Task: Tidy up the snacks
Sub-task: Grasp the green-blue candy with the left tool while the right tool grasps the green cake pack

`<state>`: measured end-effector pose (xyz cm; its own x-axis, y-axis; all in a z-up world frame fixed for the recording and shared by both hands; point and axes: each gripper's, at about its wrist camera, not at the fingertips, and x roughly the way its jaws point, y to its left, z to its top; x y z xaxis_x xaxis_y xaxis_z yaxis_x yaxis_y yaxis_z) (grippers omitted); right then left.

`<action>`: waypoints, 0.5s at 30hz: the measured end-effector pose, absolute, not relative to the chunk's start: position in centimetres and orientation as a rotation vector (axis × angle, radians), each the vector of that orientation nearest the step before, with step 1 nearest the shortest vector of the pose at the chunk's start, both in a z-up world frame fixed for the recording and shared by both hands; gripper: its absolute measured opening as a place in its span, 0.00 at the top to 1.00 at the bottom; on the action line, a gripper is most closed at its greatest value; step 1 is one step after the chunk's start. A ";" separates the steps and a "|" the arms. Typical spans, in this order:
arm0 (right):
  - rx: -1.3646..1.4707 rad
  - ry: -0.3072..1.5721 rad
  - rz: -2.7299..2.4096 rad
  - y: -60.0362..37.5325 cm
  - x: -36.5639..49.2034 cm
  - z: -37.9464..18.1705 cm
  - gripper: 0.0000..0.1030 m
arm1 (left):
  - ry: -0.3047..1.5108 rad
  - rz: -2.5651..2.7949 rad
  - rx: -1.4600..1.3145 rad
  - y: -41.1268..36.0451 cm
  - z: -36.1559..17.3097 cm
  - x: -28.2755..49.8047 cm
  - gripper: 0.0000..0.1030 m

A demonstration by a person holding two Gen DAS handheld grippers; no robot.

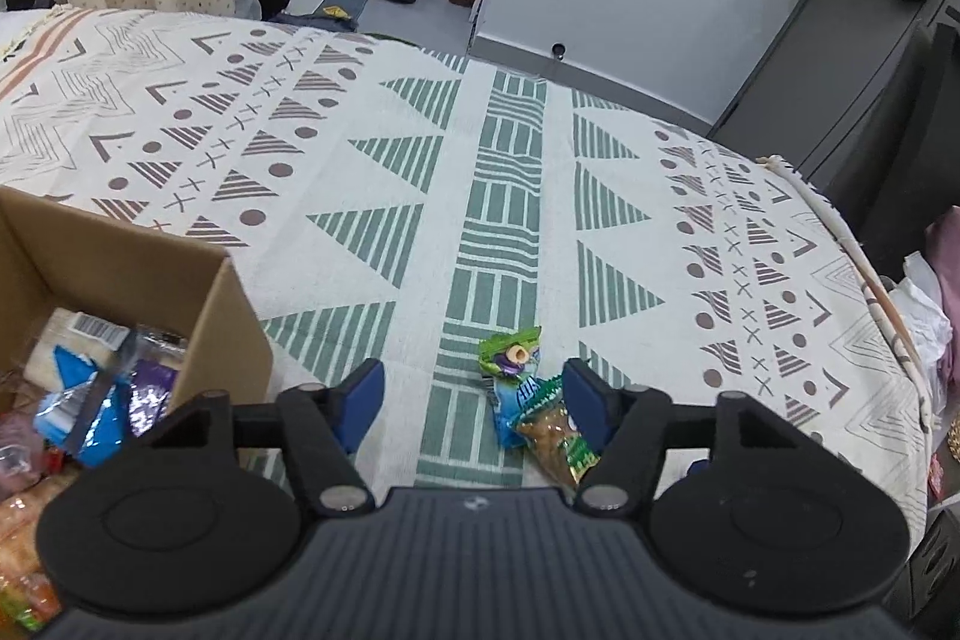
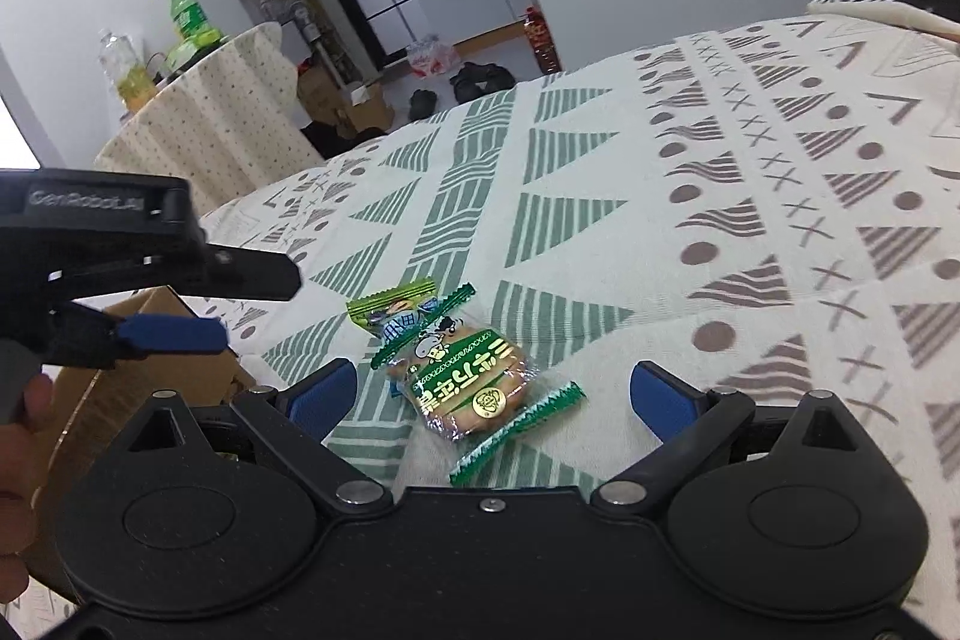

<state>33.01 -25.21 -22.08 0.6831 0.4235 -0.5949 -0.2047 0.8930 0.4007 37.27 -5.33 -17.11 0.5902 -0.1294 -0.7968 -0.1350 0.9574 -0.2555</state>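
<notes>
Left gripper (image 1: 474, 394), jaws partly apart and holding nothing, above a patterned cloth (image 1: 420, 148); three snack packets (image 1: 531, 400) lie just ahead, by its right finger. Right gripper (image 2: 492, 388), jaws wide and empty, with a biscuit packet (image 2: 474, 382) between its fingers, untouched. Cardboard box (image 1: 120, 250) of snacks left of the left gripper.
</notes>
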 end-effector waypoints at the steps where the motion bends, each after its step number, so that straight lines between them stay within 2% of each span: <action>1: 0.317 0.740 0.364 -25.2 33.2 -22.2 0.07 | 0.946 0.005 -0.307 -5.3 -17.4 37.4 0.42; 4: 0.322 0.746 0.386 -24.9 33.9 -22.6 0.11 | 0.960 0.022 -0.310 -5.3 -18.2 37.8 0.45; 13: 0.331 0.730 0.468 -23.8 35.5 -23.2 0.12 | 0.982 0.033 -0.302 -5.7 -19.8 39.1 0.45; 15: 0.319 0.748 0.461 -23.8 35.4 -23.5 0.16 | 0.987 0.035 -0.306 -5.8 -20.0 39.3 0.45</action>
